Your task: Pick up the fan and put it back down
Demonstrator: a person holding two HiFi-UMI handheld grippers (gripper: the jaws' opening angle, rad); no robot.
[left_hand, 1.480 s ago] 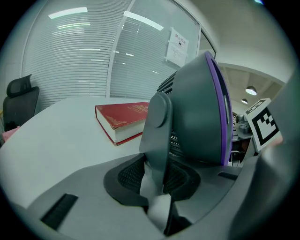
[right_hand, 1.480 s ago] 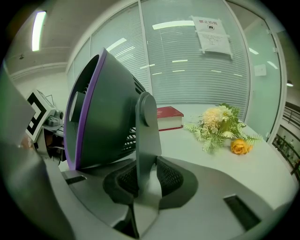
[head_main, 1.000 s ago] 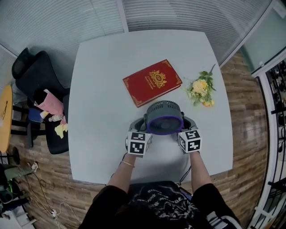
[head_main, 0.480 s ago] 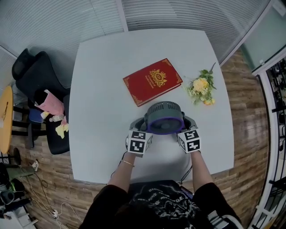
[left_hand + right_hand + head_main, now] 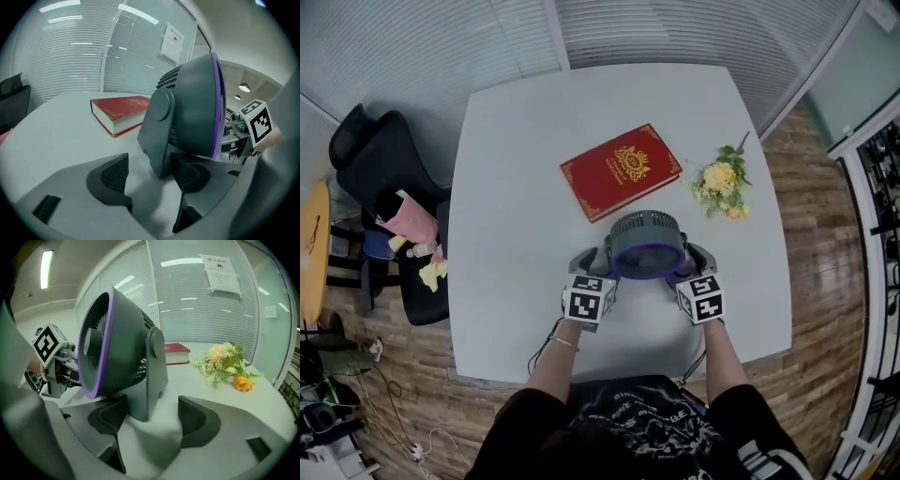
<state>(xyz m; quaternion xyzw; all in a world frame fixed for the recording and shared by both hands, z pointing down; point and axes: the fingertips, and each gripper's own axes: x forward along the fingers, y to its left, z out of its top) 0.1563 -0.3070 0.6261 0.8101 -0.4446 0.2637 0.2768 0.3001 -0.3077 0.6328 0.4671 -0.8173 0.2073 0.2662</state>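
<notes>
A dark grey fan [image 5: 645,246] with a purple rim stands on the white table [image 5: 516,187], its face turned toward the person. My left gripper [image 5: 593,263] is at the fan's left side. In the left gripper view, the fan's [image 5: 192,108] upright side arm stands between the jaws of this gripper [image 5: 150,176]. The jaws are opening, and the left pad is well clear of the arm. My right gripper [image 5: 692,263] mirrors it on the right. Its jaws [image 5: 152,416] are opening around the fan's [image 5: 112,343] other side arm, with a gap at the right pad.
A red book [image 5: 621,172] lies behind the fan. A small bunch of yellow flowers [image 5: 722,185] lies to the fan's back right. A black chair [image 5: 384,178] with clutter stands off the table's left edge. The person's body is at the near edge.
Both grippers' jaws have spread apart and let go of the fan's side arms. The fan stays in the same spot on the table, and the hands have hardly moved.
</notes>
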